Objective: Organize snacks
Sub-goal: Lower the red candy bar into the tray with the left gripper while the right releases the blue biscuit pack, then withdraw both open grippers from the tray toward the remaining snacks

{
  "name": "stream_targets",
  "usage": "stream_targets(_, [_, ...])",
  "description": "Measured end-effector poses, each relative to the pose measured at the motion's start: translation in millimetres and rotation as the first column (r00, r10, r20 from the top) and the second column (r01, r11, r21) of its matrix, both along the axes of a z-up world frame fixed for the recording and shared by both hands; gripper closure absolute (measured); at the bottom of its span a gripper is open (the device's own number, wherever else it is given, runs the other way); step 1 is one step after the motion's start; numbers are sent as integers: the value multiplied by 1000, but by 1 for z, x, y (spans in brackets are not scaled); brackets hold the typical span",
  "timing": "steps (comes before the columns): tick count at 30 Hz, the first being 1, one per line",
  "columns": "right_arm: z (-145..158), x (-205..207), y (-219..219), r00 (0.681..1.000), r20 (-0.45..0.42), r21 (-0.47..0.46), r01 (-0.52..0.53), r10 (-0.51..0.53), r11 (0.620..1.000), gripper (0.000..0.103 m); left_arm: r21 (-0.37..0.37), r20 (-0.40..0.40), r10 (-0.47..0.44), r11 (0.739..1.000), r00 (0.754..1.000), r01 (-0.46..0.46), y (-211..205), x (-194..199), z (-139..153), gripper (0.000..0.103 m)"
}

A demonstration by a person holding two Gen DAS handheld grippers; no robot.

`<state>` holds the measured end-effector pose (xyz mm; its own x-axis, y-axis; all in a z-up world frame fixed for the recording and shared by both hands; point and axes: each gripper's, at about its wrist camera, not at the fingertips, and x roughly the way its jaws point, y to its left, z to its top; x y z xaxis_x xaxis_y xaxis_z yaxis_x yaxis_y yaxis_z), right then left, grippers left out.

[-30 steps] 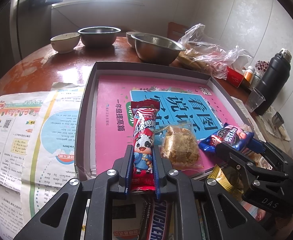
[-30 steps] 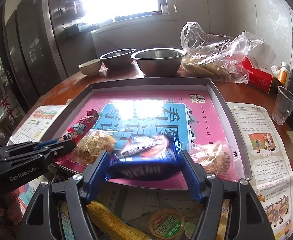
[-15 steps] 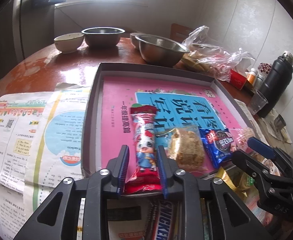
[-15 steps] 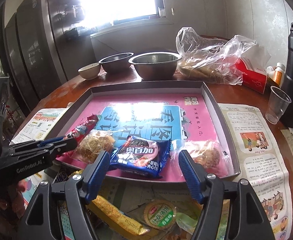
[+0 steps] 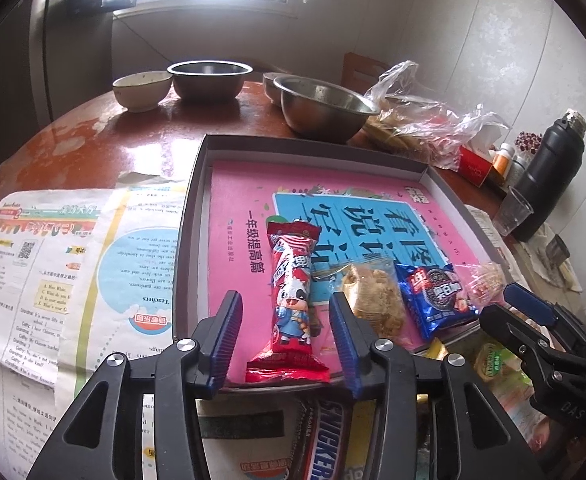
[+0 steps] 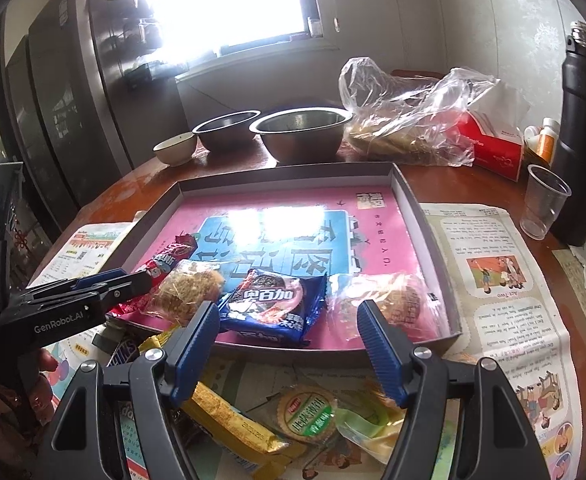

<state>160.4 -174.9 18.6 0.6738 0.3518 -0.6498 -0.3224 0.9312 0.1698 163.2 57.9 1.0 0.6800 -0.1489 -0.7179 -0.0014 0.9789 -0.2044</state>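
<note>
A red cartoon-print snack bar lies at the near edge of the grey tray, lined with a pink and blue sheet. My left gripper straddles it; its jaws are opening and the pads stand clear of the wrapper. Right of it in a row lie a clear-wrapped brown pastry, a blue cookie pack and a clear-wrapped cake. My right gripper hangs open just before the tray's front rim, holding nothing, with the blue pack lying ahead of it.
Loose snacks lie on newspaper in front of the tray: a Snickers bar, a yellow bar, a round biscuit pack. Steel bowls and a plastic bag stand behind. A plastic cup and black flask stand right.
The left jaws have spread off the red bar, which now rests on the tray. The blue pack left the right jaws and lies flat in the tray; the right gripper drew back slightly.
</note>
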Motion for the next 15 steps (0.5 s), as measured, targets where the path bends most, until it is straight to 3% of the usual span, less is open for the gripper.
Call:
stream_targets(7, [13,-7,-16,999,21,36,23,-24,999,31,1,35,-6,1000,999,6,-1,-13,17,44])
stream_targets(15, [32,-19,-42,995,57,62,76,-79,995,29,9,71,-22,1000,997,22,-5,-27,35,41])
